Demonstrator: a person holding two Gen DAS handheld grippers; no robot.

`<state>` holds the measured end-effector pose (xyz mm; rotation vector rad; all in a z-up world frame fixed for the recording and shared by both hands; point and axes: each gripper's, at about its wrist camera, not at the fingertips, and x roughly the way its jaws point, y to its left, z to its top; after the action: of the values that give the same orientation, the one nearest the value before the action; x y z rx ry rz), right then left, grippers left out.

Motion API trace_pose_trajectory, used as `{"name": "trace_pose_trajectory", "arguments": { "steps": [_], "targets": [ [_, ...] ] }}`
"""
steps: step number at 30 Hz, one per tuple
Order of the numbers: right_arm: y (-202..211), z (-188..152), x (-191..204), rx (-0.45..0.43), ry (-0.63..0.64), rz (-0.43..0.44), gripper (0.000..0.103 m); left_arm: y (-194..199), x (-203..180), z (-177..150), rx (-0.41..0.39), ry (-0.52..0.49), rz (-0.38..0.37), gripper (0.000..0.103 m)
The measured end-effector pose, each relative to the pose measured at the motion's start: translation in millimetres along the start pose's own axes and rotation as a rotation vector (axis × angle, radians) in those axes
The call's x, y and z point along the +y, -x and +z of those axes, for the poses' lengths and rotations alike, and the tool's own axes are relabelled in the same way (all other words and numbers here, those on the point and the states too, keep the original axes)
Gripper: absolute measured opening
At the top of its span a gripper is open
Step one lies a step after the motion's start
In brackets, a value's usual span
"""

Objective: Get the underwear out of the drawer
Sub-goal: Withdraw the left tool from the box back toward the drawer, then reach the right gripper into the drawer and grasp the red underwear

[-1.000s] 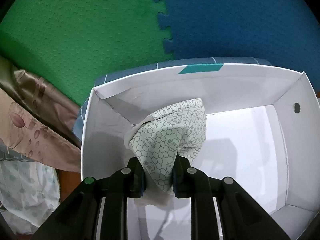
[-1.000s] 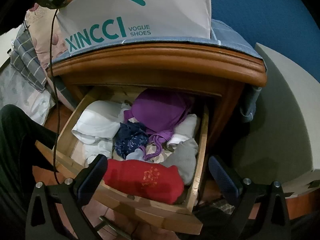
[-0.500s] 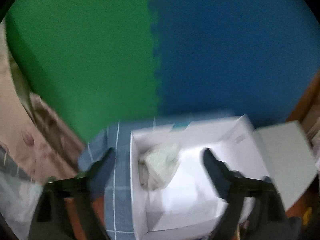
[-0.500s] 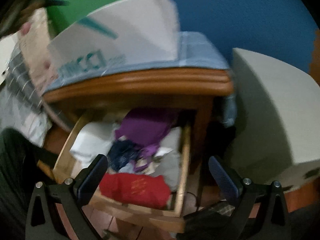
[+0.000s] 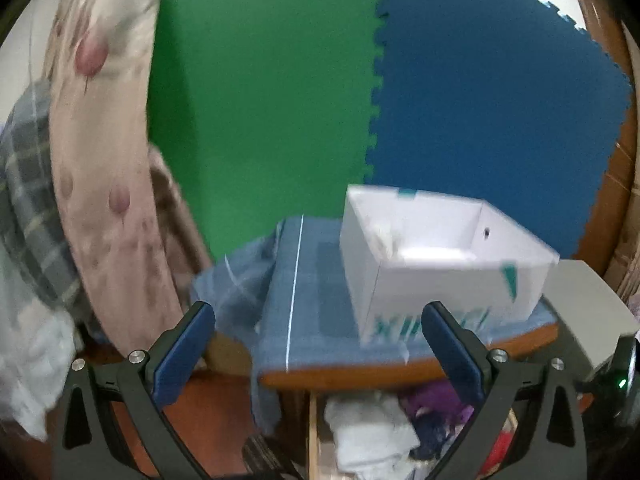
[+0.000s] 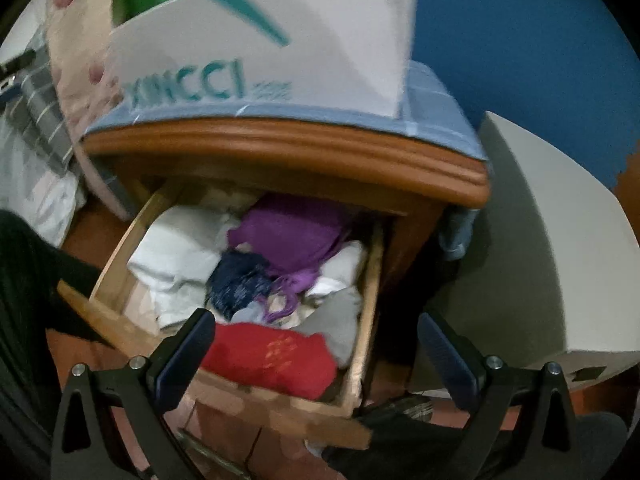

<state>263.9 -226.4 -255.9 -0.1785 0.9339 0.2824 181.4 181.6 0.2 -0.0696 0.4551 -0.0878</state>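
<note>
The underwear [image 6: 256,276] sits in a messy pile inside the open wooden drawer [image 6: 360,320]. A red piece [image 6: 268,356] lies at the front. Behind it are a dark blue piece [image 6: 236,280], a purple piece [image 6: 292,236], a white piece [image 6: 176,252] and a grey piece [image 6: 340,320].

The right gripper [image 6: 316,360] hangs over the front of the drawer. Its jaws are wide apart and hold nothing. The red piece shows between them, but they do not touch it.

The drawer belongs to a brown nightstand [image 6: 280,148]. A blue cloth [image 5: 304,300] covers its top. A white shoe box [image 5: 440,264] with green letters stands on the cloth.

The left gripper [image 5: 320,348] is up in front of the box. Its jaws are wide apart and empty too.

Green and blue foam mats [image 5: 260,100] stand behind the nightstand. A pink flowered pillow [image 5: 104,160] leans on the left.
</note>
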Motion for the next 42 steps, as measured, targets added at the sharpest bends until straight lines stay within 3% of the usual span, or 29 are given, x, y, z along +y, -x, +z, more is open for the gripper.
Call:
{"name": "trace_pose_trajectory", "arguments": {
  "steps": [4, 12, 17, 24, 28, 34, 36, 42],
  "targets": [
    [-5, -16, 25, 0.051, 0.058, 0.003, 0.103, -2, 4, -47, -0.038, 0.03, -0.021, 0.102],
    [0, -9, 52, 0.049, 0.128, -0.004, 0.103, -16, 6, -56, 0.015, 0.042, -0.045, 0.102],
    [6, 0, 37, 0.034, 0.099, -0.001, 0.103, -19, -3, -65, 0.032, -0.01, -0.045, 0.102],
    [-16, 8, 15, 0.147, 0.038, 0.048, 0.103, -21, -5, -68, 0.051, -0.011, -0.035, 0.102],
    [-53, 8, 27, 0.261, -0.044, 0.163, 0.103, -24, -6, -68, 0.071, 0.0, -0.03, 0.102],
    [-109, 7, 27, 0.426, -0.172, 0.187, 0.103, -29, -11, -70, 0.088, -0.018, -0.015, 0.102],
    [-125, 0, 23, 0.501, -0.189, 0.127, 0.103, -30, -12, -70, 0.089, -0.023, -0.017, 0.102],
    [-149, -18, 6, 0.587, -0.275, 0.159, 0.103, -34, -15, -70, 0.106, -0.032, -0.032, 0.102]
  ]
}}
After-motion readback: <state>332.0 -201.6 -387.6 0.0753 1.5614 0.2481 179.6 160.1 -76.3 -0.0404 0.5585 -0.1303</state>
